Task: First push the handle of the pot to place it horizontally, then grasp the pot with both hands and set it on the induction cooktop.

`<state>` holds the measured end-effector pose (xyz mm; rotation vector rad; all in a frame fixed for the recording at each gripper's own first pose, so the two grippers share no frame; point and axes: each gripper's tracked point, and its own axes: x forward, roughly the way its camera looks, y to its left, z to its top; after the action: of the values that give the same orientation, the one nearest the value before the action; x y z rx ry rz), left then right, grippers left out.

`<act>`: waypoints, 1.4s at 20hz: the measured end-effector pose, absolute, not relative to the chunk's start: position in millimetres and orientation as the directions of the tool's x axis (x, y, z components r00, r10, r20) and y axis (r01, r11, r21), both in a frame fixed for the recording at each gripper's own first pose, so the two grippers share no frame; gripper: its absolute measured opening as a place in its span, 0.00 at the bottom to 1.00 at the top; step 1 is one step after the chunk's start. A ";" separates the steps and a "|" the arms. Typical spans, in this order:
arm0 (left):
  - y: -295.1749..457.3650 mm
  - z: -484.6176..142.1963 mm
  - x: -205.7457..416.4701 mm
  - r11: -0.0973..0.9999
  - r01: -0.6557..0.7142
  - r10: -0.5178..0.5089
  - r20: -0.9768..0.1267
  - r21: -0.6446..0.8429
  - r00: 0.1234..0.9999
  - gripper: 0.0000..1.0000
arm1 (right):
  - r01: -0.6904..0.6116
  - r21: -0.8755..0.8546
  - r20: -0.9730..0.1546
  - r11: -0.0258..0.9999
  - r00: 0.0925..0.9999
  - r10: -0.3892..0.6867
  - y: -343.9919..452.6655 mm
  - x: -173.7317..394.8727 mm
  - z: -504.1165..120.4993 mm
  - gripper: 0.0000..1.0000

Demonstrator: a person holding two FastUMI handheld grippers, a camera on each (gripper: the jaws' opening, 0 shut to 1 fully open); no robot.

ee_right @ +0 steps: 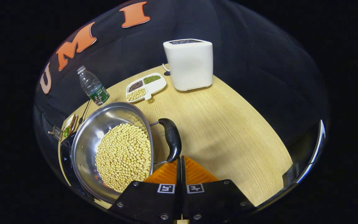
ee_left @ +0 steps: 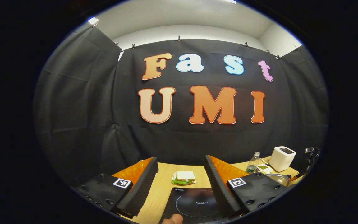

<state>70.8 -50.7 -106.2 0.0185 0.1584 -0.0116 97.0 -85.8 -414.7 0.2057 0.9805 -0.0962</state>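
Observation:
A steel pot [ee_right: 89, 137] filled with soybeans [ee_right: 123, 155] stands on the wooden table [ee_right: 222, 124]. Its black side handle [ee_right: 172, 140] points toward my right gripper [ee_right: 180, 159]. That gripper is shut with nothing between its fingers, and its tips sit right at the handle's near end. The black induction cooktop [ee_left: 194, 203] lies flat on the table below my left gripper [ee_left: 182, 169], which hangs open and empty above it. The cooktop's edge [ee_right: 64, 155] also peeks out to the left of the pot. The pot's rim [ee_left: 278, 178] lies off to the right in the left gripper view.
A white boxy appliance [ee_right: 190, 63] stands at the table's far edge, next to a divided tray of beans [ee_right: 145, 87] and a water bottle [ee_right: 92, 87]. A sandwich [ee_left: 183, 178] lies beyond the cooktop. A fingertip [ee_left: 172, 219] shows at the bottom edge.

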 end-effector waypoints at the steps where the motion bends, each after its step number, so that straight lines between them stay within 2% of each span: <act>1: -53.2 -110.3 71.7 1.000 0.013 -0.010 -0.157 0.016 0.988 0.99 | 0.170 0.128 -0.830 0.977 0.557 0.011 -86.3 100.0 -415.0 0.00; 8: -76.1 -152.6 74.1 0.999 0.019 -0.013 -0.200 0.028 0.980 0.99 | 0.156 0.134 -0.810 0.979 0.586 0.017 -85.2 122.0 -417.1 0.00; 15: -131.1 -196.2 69.0 0.997 0.078 -0.078 -0.254 -0.007 0.964 0.98 | 0.132 0.120 -0.795 0.984 0.607 0.016 -88.7 124.5 -411.9 0.00; 22: -198.7 -232.5 65.3 0.983 0.154 -0.175 -0.287 -0.095 0.942 0.97 | 0.113 0.130 -0.674 0.985 0.739 0.004 -103.8 123.7 -360.9 0.02; 24: -211.2 -244.1 65.4 0.983 0.154 -0.176 -0.295 -0.097 0.939 0.98 | 0.089 0.149 -0.647 0.985 0.762 0.029 -98.2 120.8 -350.2 0.08; 26: -227.8 -259.2 64.9 0.982 0.160 -0.184 -0.312 -0.102 0.932 0.98 | 0.059 0.148 -0.623 0.987 0.781 0.046 -93.9 120.6 -343.8 0.23; 27: -236.7 -267.4 63.6 0.980 0.168 -0.195 -0.325 -0.109 0.925 0.97 | 0.041 0.137 -0.606 0.990 0.794 0.051 -90.9 122.9 -341.9 0.36; 28: -244.7 -276.2 63.1 0.978 0.176 -0.205 -0.341 -0.116 0.917 0.98 | 0.018 0.123 -0.587 0.992 0.807 0.058 -88.2 124.9 -339.4 0.43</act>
<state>63.1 -244.7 -276.2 -0.0837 0.3598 -0.1963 124.9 -88.2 -339.4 0.1247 0.6313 0.0210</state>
